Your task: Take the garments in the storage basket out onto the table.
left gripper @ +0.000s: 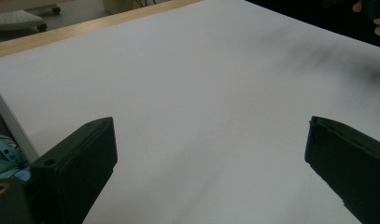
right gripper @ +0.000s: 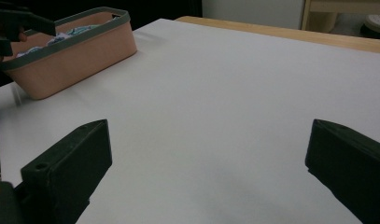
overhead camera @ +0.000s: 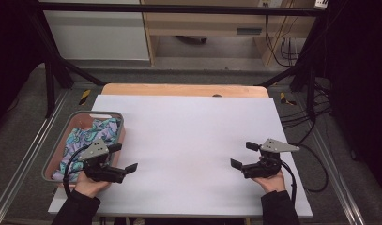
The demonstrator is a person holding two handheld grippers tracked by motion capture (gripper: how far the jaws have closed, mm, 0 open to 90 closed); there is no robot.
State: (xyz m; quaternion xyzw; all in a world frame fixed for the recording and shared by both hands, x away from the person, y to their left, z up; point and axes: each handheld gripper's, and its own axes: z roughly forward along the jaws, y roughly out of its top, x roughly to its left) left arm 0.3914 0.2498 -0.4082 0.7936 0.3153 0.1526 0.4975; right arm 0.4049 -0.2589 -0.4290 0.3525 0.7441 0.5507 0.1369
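On the white table (overhead camera: 188,140), the basket (overhead camera: 114,115) of patterned cloth (overhead camera: 92,133) lies beside the left gripper (overhead camera: 124,158), jaws released.

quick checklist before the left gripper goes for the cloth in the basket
1. Left gripper open: ok, jaws stand wide apart with nothing between them.
2. Right gripper open and free: ok, it hangs over the bare white sheet.
3. Patterned cloth in the basket: ok, it lies inside.
4. Left gripper aimed at the cloth: not ok, jaws face the sheet, away from the basket.
5. Basket fully on the table: cannot tell, it sits at the left edge.
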